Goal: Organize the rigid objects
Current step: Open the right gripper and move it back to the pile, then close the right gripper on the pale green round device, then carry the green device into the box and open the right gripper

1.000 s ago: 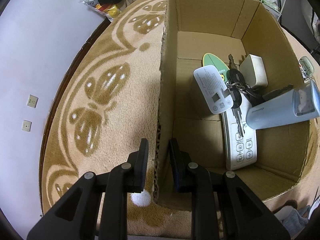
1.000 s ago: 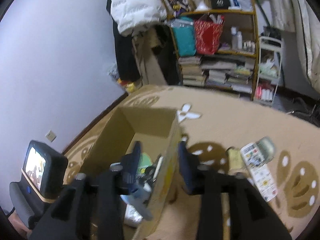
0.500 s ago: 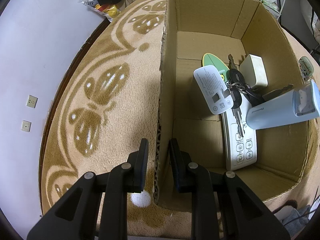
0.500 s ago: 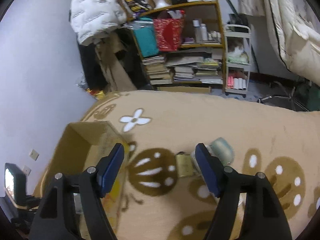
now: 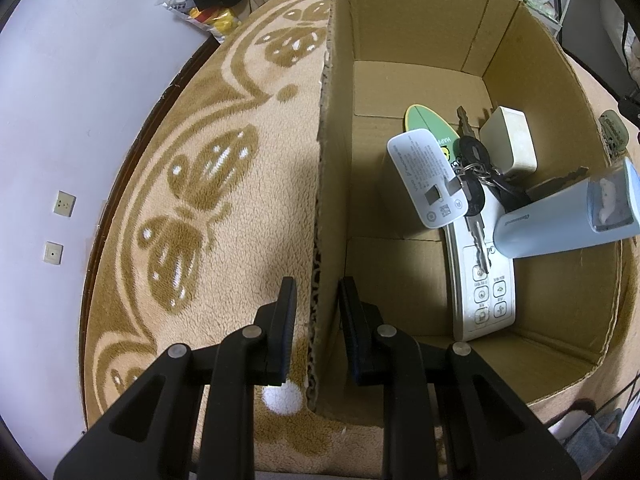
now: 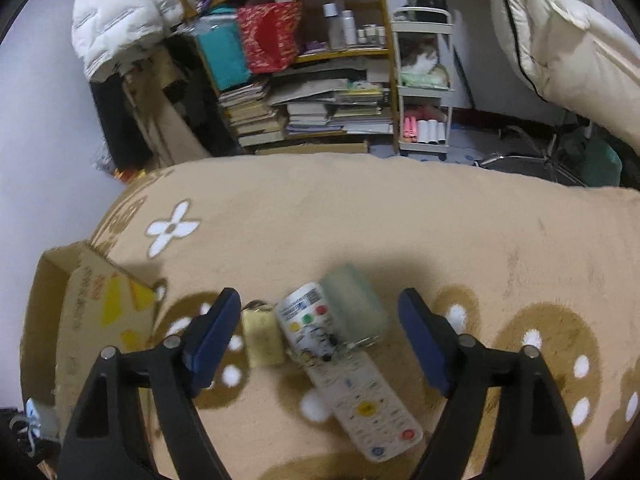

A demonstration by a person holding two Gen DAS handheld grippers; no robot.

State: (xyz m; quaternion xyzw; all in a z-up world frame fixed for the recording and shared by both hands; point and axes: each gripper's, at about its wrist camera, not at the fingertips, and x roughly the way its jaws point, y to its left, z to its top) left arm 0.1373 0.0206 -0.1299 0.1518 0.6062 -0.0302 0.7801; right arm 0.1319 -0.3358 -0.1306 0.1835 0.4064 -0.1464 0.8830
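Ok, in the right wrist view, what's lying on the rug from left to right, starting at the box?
Cardboard box → brass padlock → white remote control, which is beside the pale green tape roll. The right tongs hang open over the padlock, remote and roll.

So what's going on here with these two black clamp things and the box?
Someone is tidying small hard items off a rug into a cardboard box. The left hand-held gripper straddles the box's side wall, seemingly steadying it; keys, a white remote and a pale blue bottle already lie inside. The right hand-held gripper is open and empty above a brass padlock, another remote and a greenish roll on the rug.
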